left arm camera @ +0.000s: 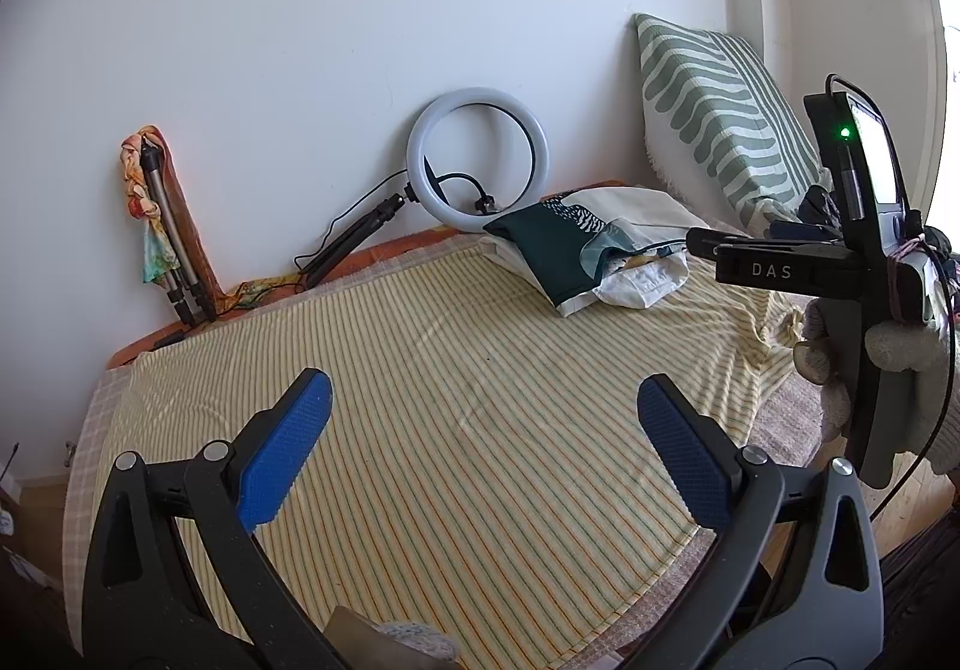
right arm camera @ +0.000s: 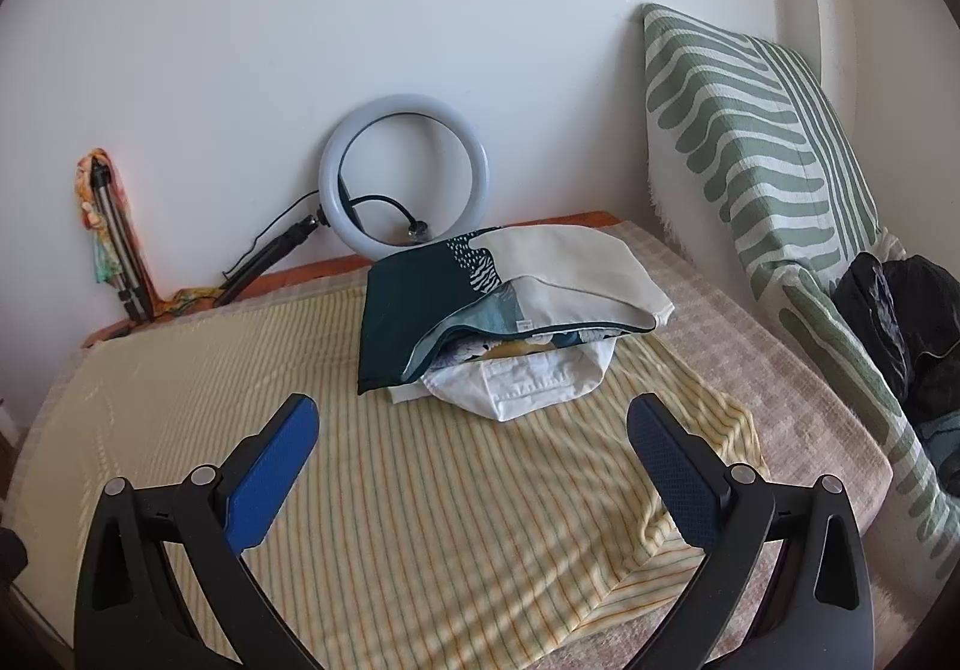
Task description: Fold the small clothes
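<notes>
A small pile of clothes [right arm camera: 510, 310] lies at the back of the bed: a dark teal and cream patterned piece on top, a white garment [right arm camera: 528, 379] under it. The same pile [left arm camera: 594, 244] shows in the left wrist view. A yellow striped cloth [right arm camera: 420, 490] is spread flat over the bed beneath both grippers. My right gripper [right arm camera: 474, 430] hovers open in front of the pile, holding nothing. Over the striped cloth [left arm camera: 456, 406] my left gripper [left arm camera: 483, 418] is open and empty too. The right gripper's body [left arm camera: 840, 262], held by a gloved hand, shows at the right edge.
A ring light [right arm camera: 402, 178] on a stand leans on the wall behind the pile. A folded tripod [right arm camera: 114, 244] wrapped in a scarf stands at the back left. A green-striped pillow [right arm camera: 750, 148] leans at the right, with a dark bag [right arm camera: 900, 328] beside it.
</notes>
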